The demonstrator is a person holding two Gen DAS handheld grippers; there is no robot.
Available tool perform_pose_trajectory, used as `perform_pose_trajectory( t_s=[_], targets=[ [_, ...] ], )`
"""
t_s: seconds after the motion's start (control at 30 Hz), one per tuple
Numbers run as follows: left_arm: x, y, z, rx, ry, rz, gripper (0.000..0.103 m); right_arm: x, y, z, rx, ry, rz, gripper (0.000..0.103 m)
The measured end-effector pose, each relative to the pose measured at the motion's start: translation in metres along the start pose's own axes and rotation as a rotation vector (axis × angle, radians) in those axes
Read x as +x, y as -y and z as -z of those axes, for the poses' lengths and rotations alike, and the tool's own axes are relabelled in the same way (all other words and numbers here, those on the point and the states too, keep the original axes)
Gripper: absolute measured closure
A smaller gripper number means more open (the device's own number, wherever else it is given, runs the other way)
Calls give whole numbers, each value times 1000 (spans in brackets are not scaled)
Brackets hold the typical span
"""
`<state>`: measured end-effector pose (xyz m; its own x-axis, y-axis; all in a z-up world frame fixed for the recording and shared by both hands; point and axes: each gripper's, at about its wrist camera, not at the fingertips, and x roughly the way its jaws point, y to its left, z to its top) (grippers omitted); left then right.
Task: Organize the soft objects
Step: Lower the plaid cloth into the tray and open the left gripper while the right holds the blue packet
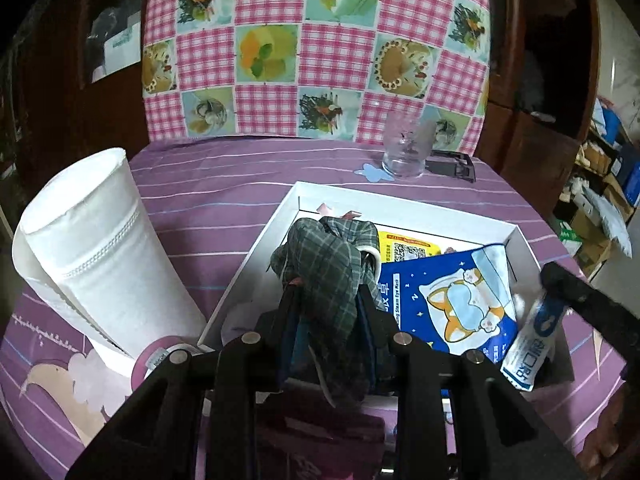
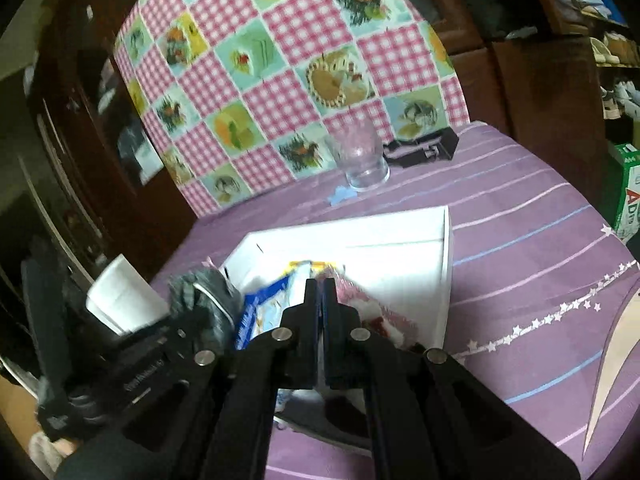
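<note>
My left gripper (image 1: 326, 294) is shut on a bunched green plaid cloth (image 1: 316, 252) and holds it over the near left part of a white box (image 1: 256, 252). Inside the box lie a blue eye-mask packet with a corgi (image 1: 452, 300) and a yellow packet (image 1: 404, 246). At the box's right side my right gripper (image 1: 558, 280) reaches in, its tip shut on the top end of a white and blue sachet (image 1: 528, 348). In the right wrist view that gripper (image 2: 320, 292) has its jaws pressed together over the box (image 2: 446, 264). A pink fluffy thing (image 2: 376, 314) sits beside it, with the plaid cloth (image 2: 204, 300) to the left.
A white paper roll (image 1: 100, 256) lies left of the box on the purple striped tablecloth (image 1: 208, 192). A clear glass (image 1: 406, 148) and a black object (image 1: 452, 164) stand at the back, before a checked pink backdrop (image 1: 320, 48). Shelves and cartons crowd the right.
</note>
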<state>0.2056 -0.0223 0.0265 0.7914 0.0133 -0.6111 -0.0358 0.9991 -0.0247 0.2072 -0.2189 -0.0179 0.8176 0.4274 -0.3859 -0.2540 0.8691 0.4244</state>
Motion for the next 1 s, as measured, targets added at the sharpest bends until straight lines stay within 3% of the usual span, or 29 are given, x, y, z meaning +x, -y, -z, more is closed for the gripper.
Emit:
perform_pose_trajectory(
  t_s=[0.17,0.27,0.43,0.53,0.67,0.73,0.83,1.0],
  targets=[
    [2,4,3,27,8,-8,76,1,0,2,-50,23,86,100],
    [4,7,4,43,15,3,75,-4,9,0,-10,79,124,100],
    [6,7,5,11,49,21,70,-6,16,-1,46,125,90,100],
    [-1,7,4,-1,73,54,60,-7,7,1,16,138,55,100],
    [-12,6,3,2,99,88,31,5,2,3,0,65,47,100],
    [-14,7,2,11,94,92,26,15,7,4,15,-7,89,100],
    [-8,7,3,18,50,51,26,19,12,5,24,-43,72,100],
    [2,1,7,13,-19,39,26,13,-6,9,-130,-56,139,99]
  ],
)
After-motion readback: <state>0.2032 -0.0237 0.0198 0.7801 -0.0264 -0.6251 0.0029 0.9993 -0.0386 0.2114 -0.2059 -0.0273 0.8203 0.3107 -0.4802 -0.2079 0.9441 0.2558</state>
